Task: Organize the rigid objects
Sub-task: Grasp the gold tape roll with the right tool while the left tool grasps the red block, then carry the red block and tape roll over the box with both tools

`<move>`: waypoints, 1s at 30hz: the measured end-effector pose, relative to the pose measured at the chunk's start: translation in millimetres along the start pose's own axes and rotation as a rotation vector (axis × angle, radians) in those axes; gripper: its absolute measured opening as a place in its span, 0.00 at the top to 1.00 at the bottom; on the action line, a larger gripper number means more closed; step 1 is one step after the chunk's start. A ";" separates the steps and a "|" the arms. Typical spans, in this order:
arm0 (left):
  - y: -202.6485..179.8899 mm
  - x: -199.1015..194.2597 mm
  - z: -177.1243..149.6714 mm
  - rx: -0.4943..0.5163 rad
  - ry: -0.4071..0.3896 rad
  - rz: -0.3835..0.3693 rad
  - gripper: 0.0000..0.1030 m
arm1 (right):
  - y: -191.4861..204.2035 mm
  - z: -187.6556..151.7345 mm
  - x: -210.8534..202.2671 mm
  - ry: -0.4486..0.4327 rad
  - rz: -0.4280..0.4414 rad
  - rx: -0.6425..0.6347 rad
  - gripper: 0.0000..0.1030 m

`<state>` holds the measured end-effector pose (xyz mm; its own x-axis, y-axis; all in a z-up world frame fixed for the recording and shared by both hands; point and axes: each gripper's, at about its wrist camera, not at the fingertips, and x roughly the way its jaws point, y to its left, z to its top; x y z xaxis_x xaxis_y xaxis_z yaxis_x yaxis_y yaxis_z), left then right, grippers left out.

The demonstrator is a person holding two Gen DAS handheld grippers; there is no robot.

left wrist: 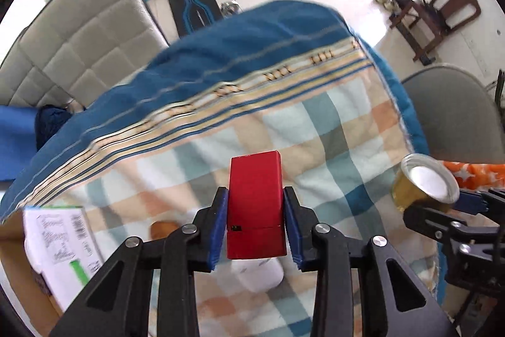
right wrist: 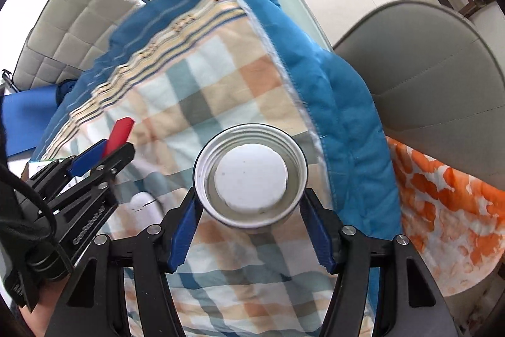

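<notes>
My left gripper (left wrist: 255,226) is shut on a red rectangular box (left wrist: 255,204), held upright above the checked blanket (left wrist: 331,131); the blue pads press on both of its sides. The same red box (right wrist: 119,131) shows at the left of the right wrist view, in the left gripper (right wrist: 94,155). My right gripper (right wrist: 251,226) is shut on a round can (right wrist: 251,176) with a silver rim and a white disc on its top, held over the blanket. That can (left wrist: 424,187) appears at the right edge of the left wrist view, with yellowish sides.
A small white object (left wrist: 257,275) lies on the blanket below the red box. A white printed box with a green label (left wrist: 60,245) sits at lower left. A grey chair (right wrist: 435,78) and orange patterned cloth (right wrist: 448,210) stand to the right. Gym gear lies on the floor beyond.
</notes>
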<state>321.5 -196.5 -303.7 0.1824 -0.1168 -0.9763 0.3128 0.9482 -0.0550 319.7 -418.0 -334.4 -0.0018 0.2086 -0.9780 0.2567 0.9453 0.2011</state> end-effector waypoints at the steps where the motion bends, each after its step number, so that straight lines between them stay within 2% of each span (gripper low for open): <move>1: 11.0 -7.0 -3.2 -0.016 -0.018 -0.005 0.70 | 3.3 -2.7 -4.8 -0.009 0.000 -0.007 0.37; 4: 33.1 -35.6 -13.2 -0.055 -0.068 -0.012 0.70 | 17.2 -14.3 -24.3 -0.059 -0.016 -0.036 0.37; 7: 58.1 -64.0 -24.5 -0.083 -0.115 -0.010 0.70 | 52.9 -27.9 -38.6 -0.107 -0.029 -0.070 0.38; 9: 75.5 -80.6 -35.1 -0.098 -0.135 -0.007 0.70 | 72.7 -34.5 -44.3 -0.124 -0.022 -0.099 0.97; 11: 91.7 -89.6 -45.3 -0.118 -0.151 -0.003 0.70 | 103.1 -44.3 -45.0 -0.138 -0.035 -0.122 0.97; 12: 98.0 -90.9 -50.0 -0.126 -0.151 0.001 0.70 | 111.6 -46.3 -43.4 -0.144 -0.050 -0.140 0.97; 14: 113.1 -90.5 -61.8 -0.157 -0.146 -0.013 0.70 | 123.1 -54.5 -39.8 -0.141 -0.014 -0.141 0.97; 15: 120.1 -89.6 -66.2 -0.175 -0.139 -0.016 0.70 | 126.1 -56.3 -36.6 -0.150 -0.032 -0.138 0.96; 16: 125.0 -87.4 -69.4 -0.190 -0.134 -0.027 0.70 | 121.8 -55.1 -28.4 -0.132 -0.027 -0.120 0.95; 17: 128.2 -84.2 -71.1 -0.206 -0.131 -0.040 0.70 | 117.2 -53.6 -23.3 -0.121 -0.018 -0.097 0.89; 18: 131.3 -79.3 -72.0 -0.225 -0.124 -0.057 0.70 | 108.7 -51.7 -14.2 -0.096 -0.003 -0.062 0.80; 19: 131.9 -76.5 -72.9 -0.235 -0.121 -0.069 0.70 | 97.7 -50.2 -5.2 -0.075 0.001 -0.028 0.77; 20: 131.3 -70.8 -72.2 -0.250 -0.118 -0.080 0.70 | 88.5 -49.4 0.8 -0.071 0.001 -0.003 0.67; 22: 128.6 -60.3 -69.8 -0.269 -0.108 -0.104 0.70 | 66.5 -47.9 12.6 -0.076 -0.004 0.052 0.56; 23: 125.0 -53.9 -67.9 -0.274 -0.099 -0.118 0.70 | 60.3 -46.5 17.5 -0.075 -0.021 0.061 0.47; 24: 119.9 -47.6 -65.4 -0.273 -0.091 -0.125 0.70 | 54.3 -44.9 24.1 -0.072 -0.049 0.064 0.45; 29: 96.8 -25.9 -54.8 -0.250 -0.060 -0.137 0.70 | 31.4 -31.7 57.3 -0.068 -0.145 0.098 0.45; 30: 93.4 -22.7 -52.8 -0.243 -0.055 -0.135 0.70 | 29.4 -28.5 62.7 -0.072 -0.167 0.100 0.41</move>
<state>297.3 -89.7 -297.7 0.2064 -0.2564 -0.9443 0.1060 0.9652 -0.2389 299.6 -369.9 -388.2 0.0160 0.0293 -0.9994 0.3535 0.9348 0.0330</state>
